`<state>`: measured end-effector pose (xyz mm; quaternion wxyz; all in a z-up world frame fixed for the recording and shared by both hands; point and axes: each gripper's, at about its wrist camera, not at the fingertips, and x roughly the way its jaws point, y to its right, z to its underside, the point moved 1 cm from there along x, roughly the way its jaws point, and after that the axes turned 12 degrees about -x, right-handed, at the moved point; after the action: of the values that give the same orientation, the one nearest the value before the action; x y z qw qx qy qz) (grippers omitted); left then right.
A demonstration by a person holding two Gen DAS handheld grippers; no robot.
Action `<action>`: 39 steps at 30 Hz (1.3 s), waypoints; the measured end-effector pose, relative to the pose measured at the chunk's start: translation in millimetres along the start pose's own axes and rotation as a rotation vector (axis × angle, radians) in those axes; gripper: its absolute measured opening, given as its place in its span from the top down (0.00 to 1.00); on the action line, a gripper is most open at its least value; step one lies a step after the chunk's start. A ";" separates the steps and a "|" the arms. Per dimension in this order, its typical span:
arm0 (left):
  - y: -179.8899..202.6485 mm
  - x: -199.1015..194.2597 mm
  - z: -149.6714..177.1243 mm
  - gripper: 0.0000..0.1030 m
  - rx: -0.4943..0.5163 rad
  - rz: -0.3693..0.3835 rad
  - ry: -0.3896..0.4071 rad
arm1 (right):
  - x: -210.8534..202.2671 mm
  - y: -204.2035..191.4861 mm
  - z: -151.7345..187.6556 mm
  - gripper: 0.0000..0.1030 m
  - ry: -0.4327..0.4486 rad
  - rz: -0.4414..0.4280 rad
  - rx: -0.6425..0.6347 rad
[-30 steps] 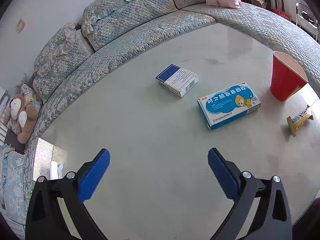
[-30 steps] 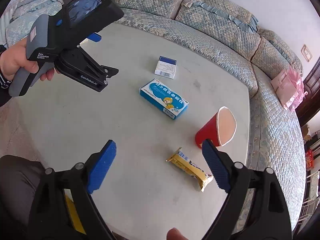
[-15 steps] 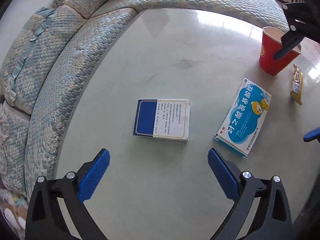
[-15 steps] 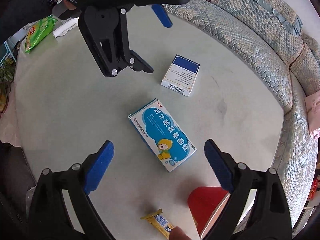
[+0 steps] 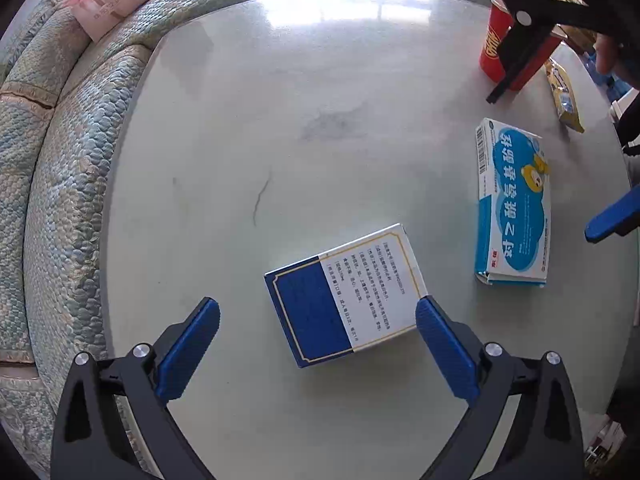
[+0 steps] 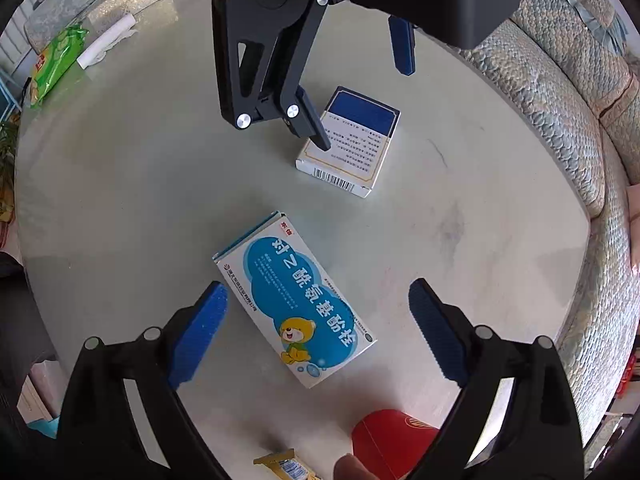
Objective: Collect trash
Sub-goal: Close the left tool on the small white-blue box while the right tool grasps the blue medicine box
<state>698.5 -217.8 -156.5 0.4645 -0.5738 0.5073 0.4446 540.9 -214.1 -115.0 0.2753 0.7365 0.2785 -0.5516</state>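
Hand-held gripper (image 5: 318, 320) hovers over round table (image 5: 280, 120) beside quilted sofa (image 5: 60, 160).

Bright daylight — a white glare patch washes the far edge of the round pale glossy tabletop (image 5: 332, 4). Shadows are soft, focus sharp; fisheye bending and dark vignetting crowd the corners.
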 end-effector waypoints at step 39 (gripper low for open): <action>6.9 35.9 0.9 0.06 -0.387 0.043 0.081 | 50.3 -31.9 0.6 0.20 -0.026 -0.116 -0.228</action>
<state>694.8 -223.4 -192.4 0.3149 -0.6588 0.4427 0.5204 529.7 -187.1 -166.8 0.3288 0.6757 0.3779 -0.5408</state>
